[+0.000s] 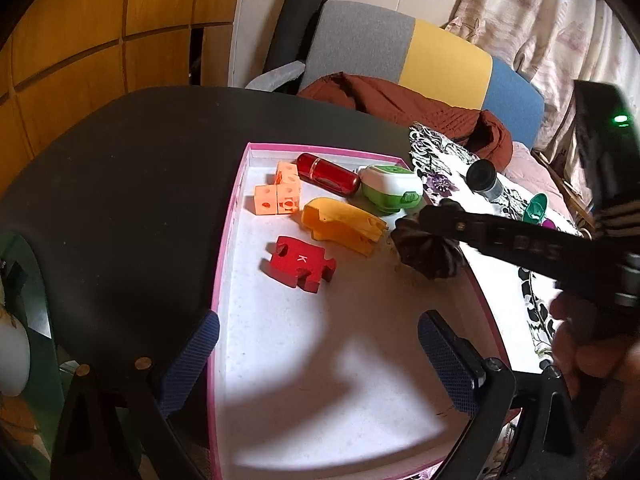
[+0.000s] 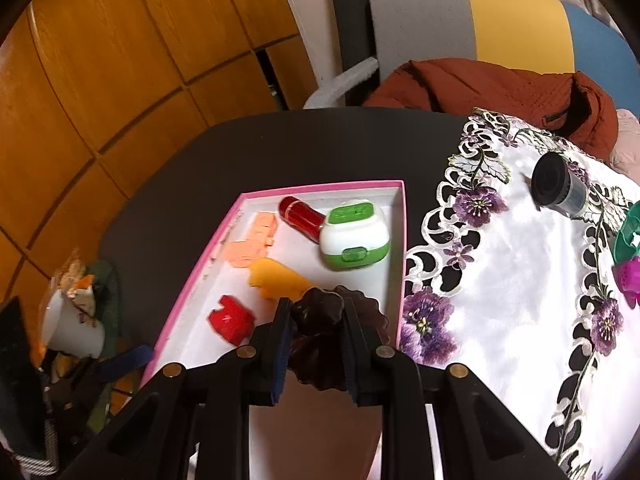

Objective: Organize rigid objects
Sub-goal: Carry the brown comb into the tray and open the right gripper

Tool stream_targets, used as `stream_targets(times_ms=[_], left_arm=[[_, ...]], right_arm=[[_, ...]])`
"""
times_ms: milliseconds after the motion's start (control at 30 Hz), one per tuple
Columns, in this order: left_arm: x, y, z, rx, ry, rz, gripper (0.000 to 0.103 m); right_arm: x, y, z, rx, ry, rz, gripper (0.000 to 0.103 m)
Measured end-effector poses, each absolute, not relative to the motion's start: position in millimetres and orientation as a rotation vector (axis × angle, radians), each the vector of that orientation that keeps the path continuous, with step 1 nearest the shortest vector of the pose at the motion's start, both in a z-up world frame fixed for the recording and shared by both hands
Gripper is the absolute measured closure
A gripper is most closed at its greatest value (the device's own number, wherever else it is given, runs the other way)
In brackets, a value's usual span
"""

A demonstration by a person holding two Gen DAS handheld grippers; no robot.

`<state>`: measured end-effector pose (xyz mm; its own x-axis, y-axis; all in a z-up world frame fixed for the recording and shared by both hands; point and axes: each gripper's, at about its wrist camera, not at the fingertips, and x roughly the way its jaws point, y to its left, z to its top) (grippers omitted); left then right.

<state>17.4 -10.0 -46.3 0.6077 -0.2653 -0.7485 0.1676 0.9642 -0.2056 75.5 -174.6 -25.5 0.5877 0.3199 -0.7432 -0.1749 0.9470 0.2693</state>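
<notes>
The brown fluted mould [image 2: 320,332], pinched in my right claw [image 2: 316,344], could land on the yellow piece [image 2: 280,280] just ahead if I release carelessly.

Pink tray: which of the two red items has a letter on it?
The red puzzle piece, flat on the pink tray floor with a white K on top. The red cylinder at the far end is glossy and unmarked.

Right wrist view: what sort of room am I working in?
Probably a lived-in room at home, not a workshop: a dark table with an embroidered floral cloth, a padded chair with a rust jacket on it, and wooden cabinet doors behind.
</notes>
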Motion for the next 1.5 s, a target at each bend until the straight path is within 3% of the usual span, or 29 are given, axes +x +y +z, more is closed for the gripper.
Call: stream_targets(times_ms=[233,433,1500], left_arm=[[16.1,-12.9,-46.9,-0.114,0.886,-0.258,0.003],[15.9,-13.6,-48.1,-0.122,0.89,-0.256,0.002],[-3.2,-56.6,-33.7,-0.062,0.864,-0.379,0.002]], right_arm=[[86.9,-163.2,-28.1,0.068,0.867,0.229,0.078],[77.9,-175.8,-18.2,0.158,0.855,0.26,0.073],[15.1,-280.3,-12.5,0.139,0.882,0.011,0.072]])
